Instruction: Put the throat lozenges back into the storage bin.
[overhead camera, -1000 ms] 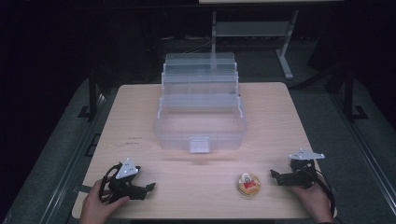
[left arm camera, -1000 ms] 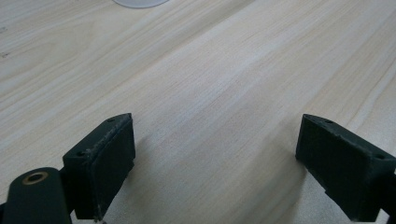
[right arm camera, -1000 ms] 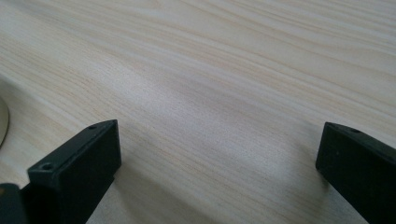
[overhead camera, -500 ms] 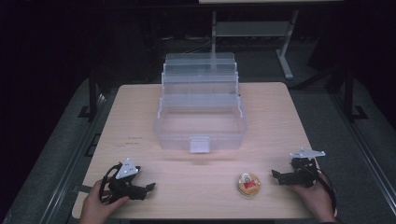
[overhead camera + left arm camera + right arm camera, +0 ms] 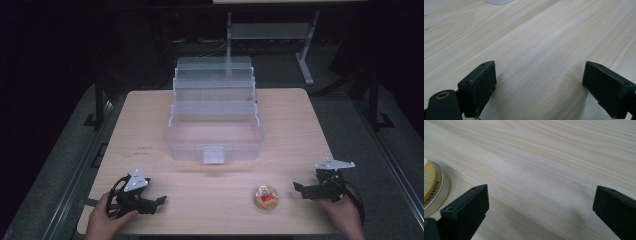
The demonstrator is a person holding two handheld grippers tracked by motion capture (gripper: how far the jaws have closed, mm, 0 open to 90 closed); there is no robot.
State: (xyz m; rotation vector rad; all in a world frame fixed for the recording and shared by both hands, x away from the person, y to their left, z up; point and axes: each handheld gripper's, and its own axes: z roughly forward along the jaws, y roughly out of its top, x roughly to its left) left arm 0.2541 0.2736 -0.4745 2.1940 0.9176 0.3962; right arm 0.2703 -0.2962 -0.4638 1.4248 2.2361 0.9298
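A small round tin [image 5: 265, 197] is seen resting untouched on the wooden table [image 5: 210, 200], just beside the spread, empty right gripper [image 5: 302, 190], while the left gripper [image 5: 159, 201], also spread, is held well apart; nothing has yet been placed in the opened clear tiered box [image 5: 215, 132].

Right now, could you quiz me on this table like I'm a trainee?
1. True or false: the right gripper is clamped on the round tin.
2. Which gripper is nearer the tin: A left, B right?
3. Fill in: the clear plastic box stands open at the table's ____.

Key: 1 false, its jaws stand wide apart over bare wood, with the tin beside them. 2 B; the left gripper rests farther off, also open. 3 middle.
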